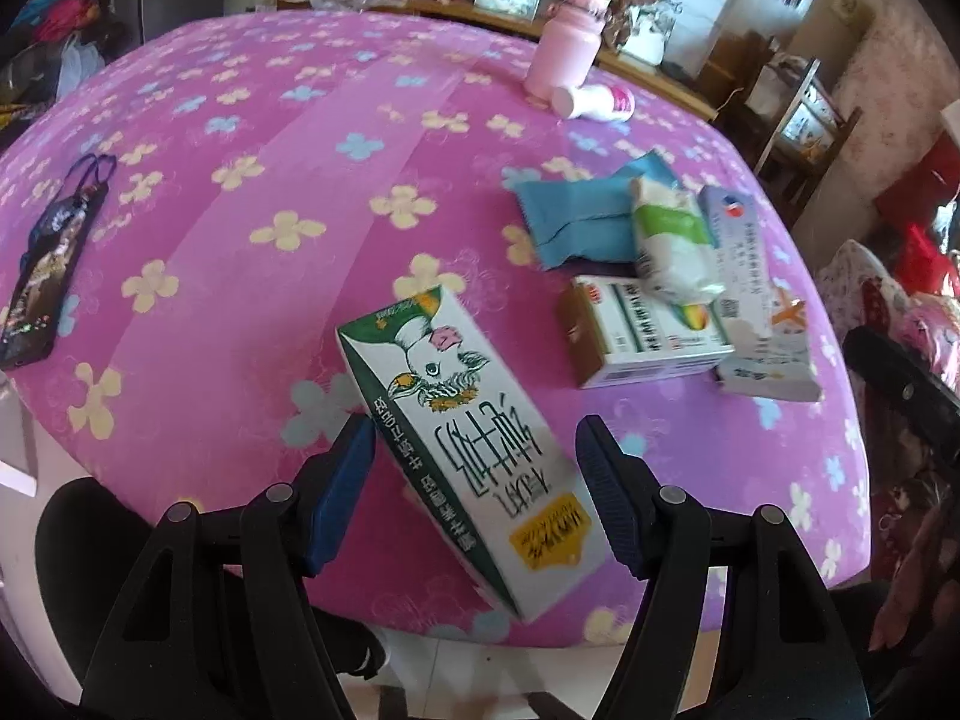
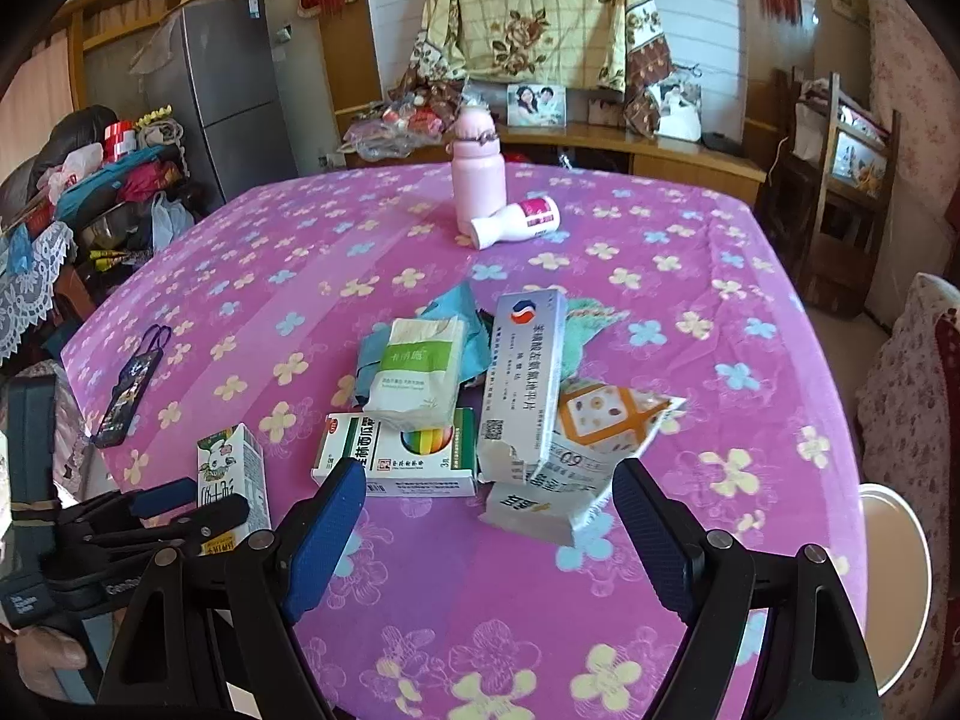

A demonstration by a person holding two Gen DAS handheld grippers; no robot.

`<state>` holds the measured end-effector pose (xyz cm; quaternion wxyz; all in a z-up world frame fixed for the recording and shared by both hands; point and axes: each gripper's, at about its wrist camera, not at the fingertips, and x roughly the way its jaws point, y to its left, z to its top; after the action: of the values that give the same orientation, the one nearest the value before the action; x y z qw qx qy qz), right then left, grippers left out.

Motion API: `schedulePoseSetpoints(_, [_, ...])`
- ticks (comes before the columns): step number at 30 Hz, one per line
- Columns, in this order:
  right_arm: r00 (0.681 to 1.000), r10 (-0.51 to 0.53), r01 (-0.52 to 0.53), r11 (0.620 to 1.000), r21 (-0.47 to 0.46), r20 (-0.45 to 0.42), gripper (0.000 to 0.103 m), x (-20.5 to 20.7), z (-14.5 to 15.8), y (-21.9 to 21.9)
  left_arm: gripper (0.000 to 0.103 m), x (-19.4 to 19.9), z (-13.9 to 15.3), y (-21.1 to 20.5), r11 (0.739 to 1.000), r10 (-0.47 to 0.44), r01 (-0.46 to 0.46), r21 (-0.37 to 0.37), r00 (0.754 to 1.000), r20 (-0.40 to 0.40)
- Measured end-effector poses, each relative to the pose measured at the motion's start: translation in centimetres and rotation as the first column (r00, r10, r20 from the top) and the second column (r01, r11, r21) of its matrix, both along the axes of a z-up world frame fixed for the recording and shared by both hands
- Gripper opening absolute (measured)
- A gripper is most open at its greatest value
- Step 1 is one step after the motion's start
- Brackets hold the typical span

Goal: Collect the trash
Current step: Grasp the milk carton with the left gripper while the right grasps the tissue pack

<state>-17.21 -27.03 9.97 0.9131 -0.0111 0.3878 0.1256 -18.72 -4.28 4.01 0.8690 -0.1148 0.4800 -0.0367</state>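
The left tongs (image 1: 474,492) stood wide around a milk carton (image 1: 462,438) at the near left edge of the table (image 1: 252,138); its blue pads (image 1: 342,492) flanked the carton, and whether either pad touched it could not be told. The right tongs (image 2: 489,534) also stood wide, with nothing between its pads, above the near edge and just short of the trash heap. That heap lay toward the table's middle: a green-striped box (image 2: 396,462), a tissue pack (image 2: 420,372) on a blue wrapper (image 1: 576,222), a tall white box (image 2: 528,372) and a torn orange-patterned bag (image 2: 600,420), all touching or overlapping. Near the far edge a pink bottle (image 2: 477,180) stood upright with a small white bottle (image 2: 516,222) lying against it. A dark pouch (image 1: 54,264) lay alone by the left edge.
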Motion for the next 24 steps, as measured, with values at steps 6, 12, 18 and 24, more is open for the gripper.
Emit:
schedulePoseSetpoints(6, [0.999,0.028,-0.026,0.999,0.034,-0.045,0.082,3.3,-0.5,1.7,0.059,1.2,0.5,0.0,0.997,-0.063,0.062,0.035,0.997,0.033])
schedulePoseSetpoints(12, [0.992,0.038,-0.031,0.998,0.058,-0.121,0.082,7.5,-2.1,4.5,0.018,3.2,2.3,1.3,0.998,-0.063,0.061,0.021,0.995,0.078])
schedulePoseSetpoints(18, [0.981,0.028,-0.03,0.999,-0.011,-0.191,0.067,10.0,-4.8,7.0,0.02,4.0,1.4,2.0,0.998,-0.064,0.065,-0.013,0.997,0.048])
schedulePoseSetpoints(24, [0.981,0.034,-0.034,0.999,0.004,-0.191,0.049,9.8,-5.1,6.3,0.065,3.3,1.2,3.1,0.991,-0.056,0.058,-0.123,0.998,0.022])
